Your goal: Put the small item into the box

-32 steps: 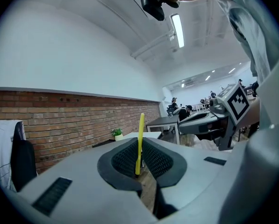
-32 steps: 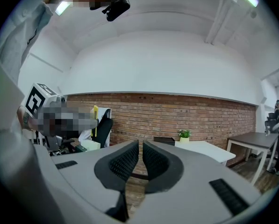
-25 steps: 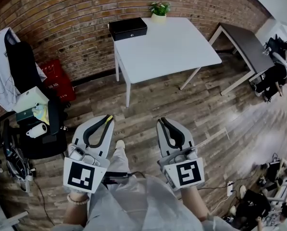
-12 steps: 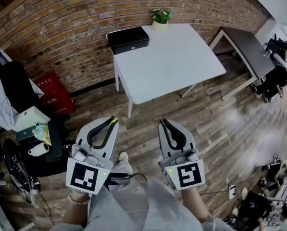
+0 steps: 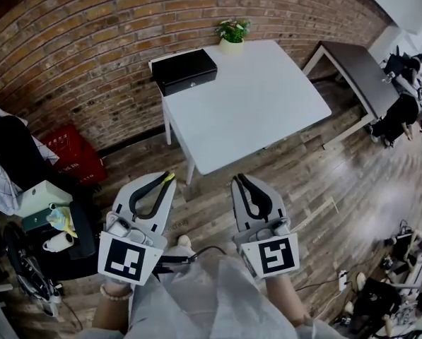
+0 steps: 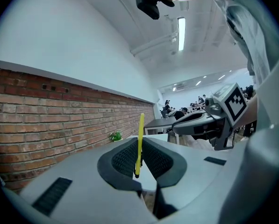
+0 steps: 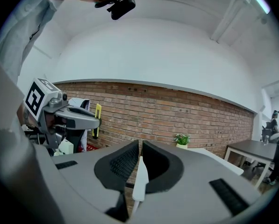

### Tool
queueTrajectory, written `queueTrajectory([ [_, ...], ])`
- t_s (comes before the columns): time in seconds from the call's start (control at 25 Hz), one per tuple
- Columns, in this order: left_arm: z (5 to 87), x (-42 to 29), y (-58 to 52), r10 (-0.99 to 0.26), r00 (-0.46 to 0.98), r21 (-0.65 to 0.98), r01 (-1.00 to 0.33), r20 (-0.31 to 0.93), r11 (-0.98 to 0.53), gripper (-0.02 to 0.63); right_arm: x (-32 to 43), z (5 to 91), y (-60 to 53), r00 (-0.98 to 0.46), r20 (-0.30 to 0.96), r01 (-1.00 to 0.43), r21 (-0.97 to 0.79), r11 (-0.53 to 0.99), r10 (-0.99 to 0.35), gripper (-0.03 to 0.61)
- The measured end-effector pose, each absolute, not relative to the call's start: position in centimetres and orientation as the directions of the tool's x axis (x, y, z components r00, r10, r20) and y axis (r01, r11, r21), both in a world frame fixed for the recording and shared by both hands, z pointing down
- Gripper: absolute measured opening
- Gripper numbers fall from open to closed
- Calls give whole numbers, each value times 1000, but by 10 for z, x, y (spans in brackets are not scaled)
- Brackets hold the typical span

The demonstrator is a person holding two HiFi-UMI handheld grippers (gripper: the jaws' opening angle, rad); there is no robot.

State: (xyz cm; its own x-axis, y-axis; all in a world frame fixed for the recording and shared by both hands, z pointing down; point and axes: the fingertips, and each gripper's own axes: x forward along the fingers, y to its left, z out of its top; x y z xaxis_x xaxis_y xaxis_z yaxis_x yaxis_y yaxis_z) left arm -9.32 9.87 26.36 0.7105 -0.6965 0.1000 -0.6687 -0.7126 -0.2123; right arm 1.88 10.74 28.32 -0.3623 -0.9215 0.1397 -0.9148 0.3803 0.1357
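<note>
A black box [image 5: 184,70] lies closed on the far left corner of a white table [image 5: 253,108], across the wooden floor from me. My left gripper [image 5: 165,178] is held low in front of my body, shut on a thin yellow strip [image 5: 170,176]. In the left gripper view that yellow strip [image 6: 140,143] stands upright between the pads. My right gripper [image 5: 238,179] is beside it, jaws together, with nothing seen held. Both grippers are well short of the table.
A small potted plant [image 5: 232,30] stands at the table's back edge against the brick wall. A red crate [image 5: 75,162] and a dark chair [image 5: 51,224] loaded with things are at the left. A dark table [image 5: 358,68] and seated people [image 5: 401,108] are at the right.
The table and black box have drawn nearer and shifted slightly left in the head view. Both grippers keep the same pose, the yellow strip still clamped.
</note>
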Motion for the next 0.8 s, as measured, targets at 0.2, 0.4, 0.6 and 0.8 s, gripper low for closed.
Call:
queueTrajectory([
  [0.2,266,-97,82,-691,717,-199,-667,92,-718,40,13,282,91,-355,115,-918,145,369,-928,57],
  [0.4,271,-99,67,-700,708,-195,-677,94,-710,40,12,288,76,-363,127,-913,149,380,-923,57],
  [0.6,274,-97,43,-717,689,-204,-691,102,-693,40,15,293,46,-386,132,-904,140,403,-913,57],
  [0.8,282,-92,6,-741,661,-197,-716,114,-669,40,20,300,2,-413,175,-888,138,438,-894,57],
])
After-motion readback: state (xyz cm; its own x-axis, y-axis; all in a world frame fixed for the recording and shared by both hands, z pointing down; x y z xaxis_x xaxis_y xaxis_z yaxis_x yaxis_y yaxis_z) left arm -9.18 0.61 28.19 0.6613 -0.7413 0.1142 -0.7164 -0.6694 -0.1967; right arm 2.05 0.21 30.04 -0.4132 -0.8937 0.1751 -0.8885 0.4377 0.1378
